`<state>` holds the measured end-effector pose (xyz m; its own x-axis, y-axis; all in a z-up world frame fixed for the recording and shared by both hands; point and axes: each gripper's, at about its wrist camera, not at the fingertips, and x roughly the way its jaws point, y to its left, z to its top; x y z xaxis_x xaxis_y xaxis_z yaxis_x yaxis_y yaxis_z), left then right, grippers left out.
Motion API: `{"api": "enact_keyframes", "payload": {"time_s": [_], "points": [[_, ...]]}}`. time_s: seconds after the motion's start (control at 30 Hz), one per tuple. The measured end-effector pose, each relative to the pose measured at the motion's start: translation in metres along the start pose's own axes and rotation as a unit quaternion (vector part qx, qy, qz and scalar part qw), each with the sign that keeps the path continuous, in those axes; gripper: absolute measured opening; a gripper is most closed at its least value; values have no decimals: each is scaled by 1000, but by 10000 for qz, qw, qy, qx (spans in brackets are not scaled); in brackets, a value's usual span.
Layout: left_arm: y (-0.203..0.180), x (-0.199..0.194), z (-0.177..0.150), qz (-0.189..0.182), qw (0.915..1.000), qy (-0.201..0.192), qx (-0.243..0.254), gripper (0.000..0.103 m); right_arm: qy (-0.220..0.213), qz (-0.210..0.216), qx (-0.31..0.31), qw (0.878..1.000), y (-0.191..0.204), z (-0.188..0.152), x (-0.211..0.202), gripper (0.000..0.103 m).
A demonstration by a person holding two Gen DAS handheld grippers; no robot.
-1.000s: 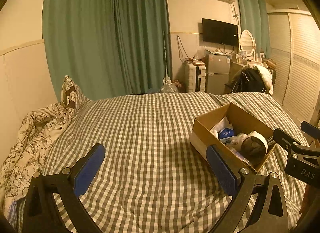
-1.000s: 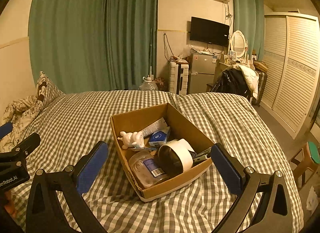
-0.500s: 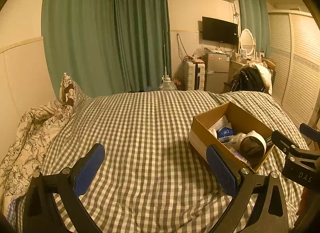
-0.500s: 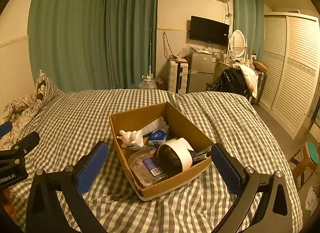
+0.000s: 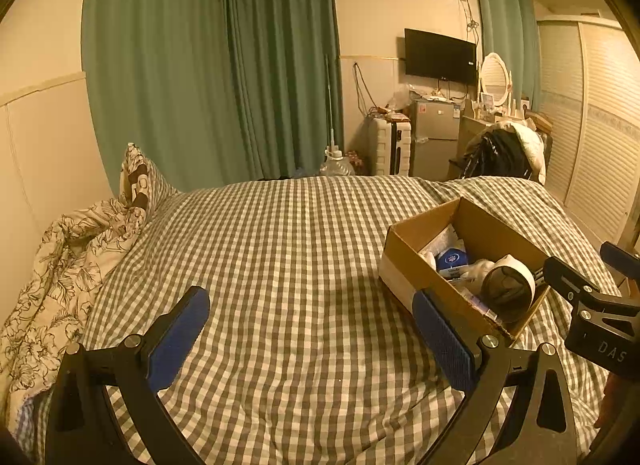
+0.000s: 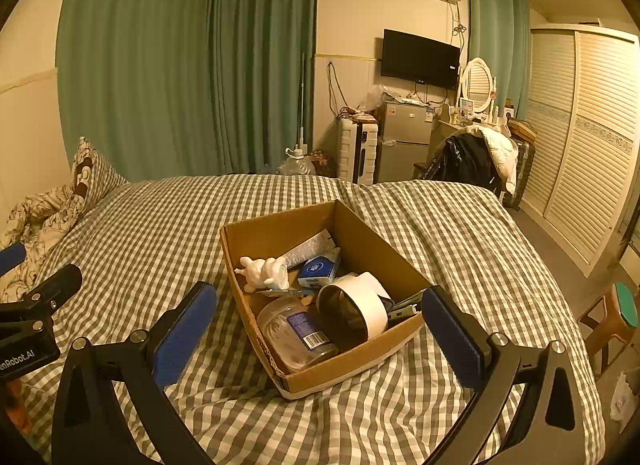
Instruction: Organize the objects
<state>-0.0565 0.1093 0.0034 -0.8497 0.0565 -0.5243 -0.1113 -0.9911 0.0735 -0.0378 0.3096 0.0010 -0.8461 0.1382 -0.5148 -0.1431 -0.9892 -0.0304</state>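
Note:
An open cardboard box (image 6: 360, 239) stands on the checked bed cover (image 6: 160, 225). It holds a white figurine (image 6: 264, 271), a blue-and-white packet (image 6: 319, 268), a clear jar (image 6: 294, 335), a white tape roll (image 6: 356, 311) and other items. My right gripper (image 6: 320, 335) is open and empty, above the box's near end. My left gripper (image 5: 310, 335) is open and empty over bare cover, left of the box (image 5: 492, 233). The tape roll (image 5: 508, 289) shows there too.
A patterned quilt and pillow (image 5: 80, 233) lie at the bed's left. Behind the bed are green curtains (image 5: 208, 65), a suitcase (image 6: 358, 151), a small fridge (image 6: 404, 139) and a chair with clothes (image 6: 476, 157). A stool (image 6: 616, 313) stands at the right.
Both views have shifted slightly; the box sits a little lower and nearer in the right wrist view. Both grippers stay open and empty.

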Motion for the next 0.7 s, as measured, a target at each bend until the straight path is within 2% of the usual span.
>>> {"api": "enact_keyframes", "payload": {"time_s": [0.7], "points": [[1, 0, -1, 11, 10000, 10, 9, 103, 102, 10, -38, 9999, -4, -3, 5, 103]]}}
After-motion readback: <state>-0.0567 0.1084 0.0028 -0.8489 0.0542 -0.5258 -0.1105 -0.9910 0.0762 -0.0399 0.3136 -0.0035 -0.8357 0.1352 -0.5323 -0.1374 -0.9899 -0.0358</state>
